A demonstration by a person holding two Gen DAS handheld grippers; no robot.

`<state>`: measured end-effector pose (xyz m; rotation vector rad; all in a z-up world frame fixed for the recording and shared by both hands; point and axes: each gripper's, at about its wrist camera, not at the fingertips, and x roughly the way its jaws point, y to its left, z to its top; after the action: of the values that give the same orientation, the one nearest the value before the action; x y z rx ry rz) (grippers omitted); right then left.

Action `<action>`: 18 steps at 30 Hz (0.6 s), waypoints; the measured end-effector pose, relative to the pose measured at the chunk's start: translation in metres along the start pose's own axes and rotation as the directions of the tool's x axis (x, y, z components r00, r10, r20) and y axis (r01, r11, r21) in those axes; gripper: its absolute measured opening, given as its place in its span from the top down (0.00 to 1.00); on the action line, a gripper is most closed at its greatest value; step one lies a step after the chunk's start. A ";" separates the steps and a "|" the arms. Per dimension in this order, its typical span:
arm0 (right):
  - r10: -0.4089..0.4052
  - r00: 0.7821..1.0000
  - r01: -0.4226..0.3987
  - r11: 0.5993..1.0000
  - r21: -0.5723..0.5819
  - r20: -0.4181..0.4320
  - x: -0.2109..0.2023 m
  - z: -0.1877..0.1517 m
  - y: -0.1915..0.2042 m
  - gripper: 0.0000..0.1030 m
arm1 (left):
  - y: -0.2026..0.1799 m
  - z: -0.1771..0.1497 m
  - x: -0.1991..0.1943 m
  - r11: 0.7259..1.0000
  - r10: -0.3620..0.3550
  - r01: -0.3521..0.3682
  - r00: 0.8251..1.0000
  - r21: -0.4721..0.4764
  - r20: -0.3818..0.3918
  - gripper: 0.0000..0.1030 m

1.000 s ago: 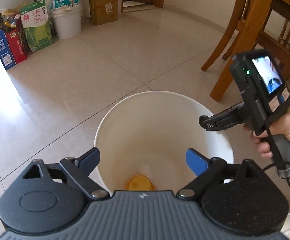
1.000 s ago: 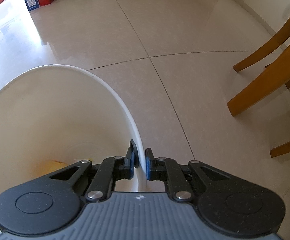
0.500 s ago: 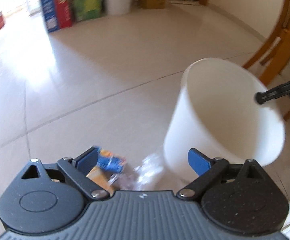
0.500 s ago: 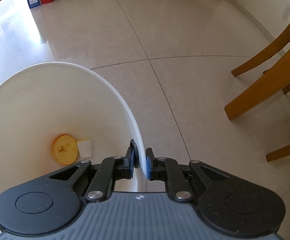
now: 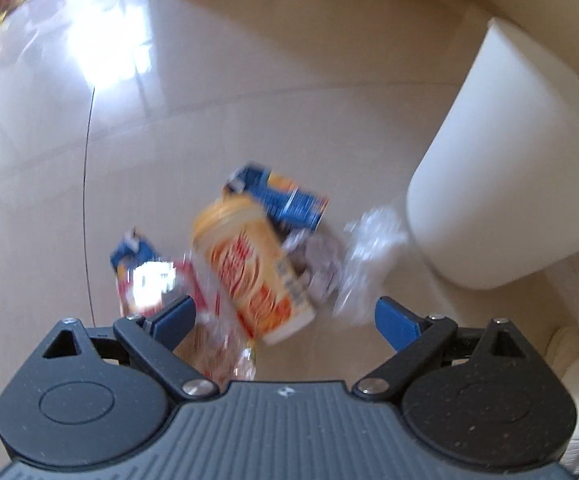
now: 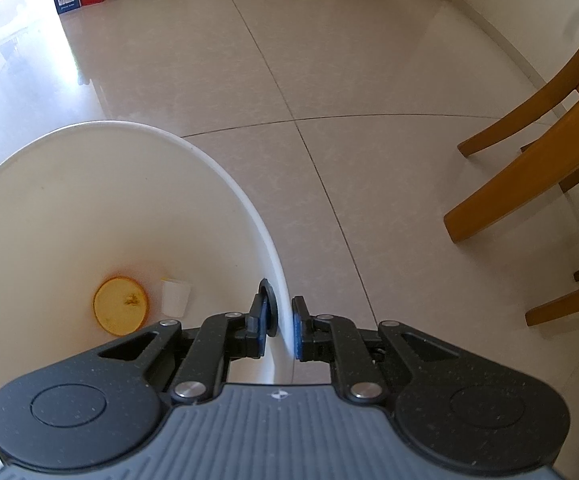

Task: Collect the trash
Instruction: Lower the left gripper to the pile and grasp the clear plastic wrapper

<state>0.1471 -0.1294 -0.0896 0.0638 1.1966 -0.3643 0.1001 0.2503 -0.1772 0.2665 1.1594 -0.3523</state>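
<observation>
We see white bucket upright on floor, orange lid and small white cup lying at bottom. Beside it, blurry litter pile: orange cup, blue carton, crumpled clear plastic, red-blue wrapper.
</observation>
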 end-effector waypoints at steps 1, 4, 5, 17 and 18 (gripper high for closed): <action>-0.001 1.000 0.001 1.000 -0.003 0.001 0.000 0.000 0.001 0.85 | 0.003 -0.008 0.006 1.000 0.001 -0.001 1.000 -0.009 -0.007 0.07; -0.008 1.000 0.008 1.000 -0.018 0.005 -0.001 -0.002 0.002 0.85 | 0.010 -0.029 0.025 0.999 0.020 -0.021 0.999 -0.025 -0.033 0.07; -0.010 1.000 0.010 1.000 -0.020 0.005 -0.001 -0.002 0.003 0.85 | 0.012 -0.037 0.031 0.999 0.024 -0.026 0.999 -0.036 -0.042 0.07; -0.009 1.000 0.009 1.000 -0.009 -0.001 -0.001 0.000 0.002 0.85 | 0.019 -0.068 0.092 0.982 0.171 -0.162 0.981 0.095 -0.094 0.07; -0.009 1.000 0.009 1.000 -0.008 -0.001 -0.001 0.000 0.001 0.85 | 0.019 -0.069 0.095 0.980 0.179 -0.168 0.979 0.110 -0.099 0.07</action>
<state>0.1473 -0.1282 -0.0892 0.0520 1.1991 -0.3672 0.0835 0.2812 -0.2912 0.4776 1.2171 -0.2442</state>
